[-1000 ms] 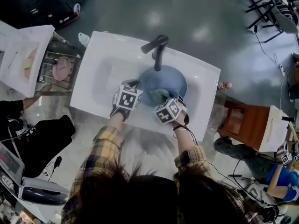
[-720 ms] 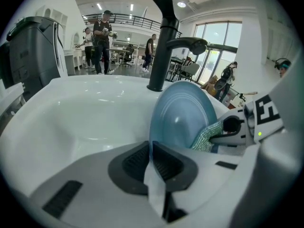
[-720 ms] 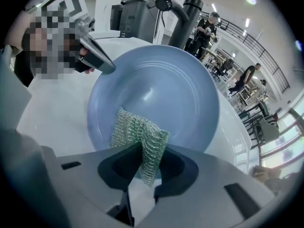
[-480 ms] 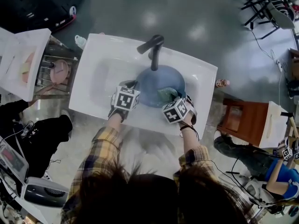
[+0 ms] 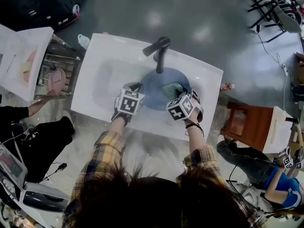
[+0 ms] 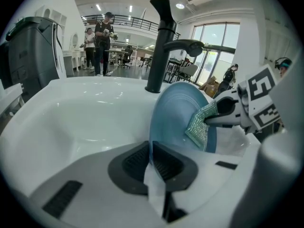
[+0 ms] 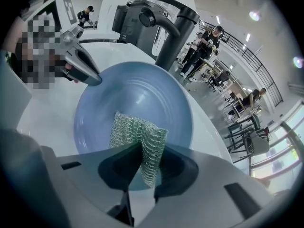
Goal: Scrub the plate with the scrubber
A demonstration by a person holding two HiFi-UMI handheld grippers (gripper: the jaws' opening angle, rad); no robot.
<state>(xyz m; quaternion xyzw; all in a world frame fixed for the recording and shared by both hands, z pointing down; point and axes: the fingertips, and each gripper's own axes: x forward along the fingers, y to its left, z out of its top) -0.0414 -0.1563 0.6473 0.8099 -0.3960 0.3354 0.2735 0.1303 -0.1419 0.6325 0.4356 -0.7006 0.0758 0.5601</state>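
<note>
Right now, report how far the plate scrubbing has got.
Done: the left claw grips the blue plate by its rim, tilted in the sink. In hand: the right claw holds the mesh scrubber against the plate's face. Left: cleanness cannot be judged, so more scrubbing is likely.

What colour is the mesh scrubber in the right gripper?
The woven mesh scrubber is silvery pale green, glittery. Clearest in the right gripper view.

Bright overhead light, fisheye-warped edges
</note>
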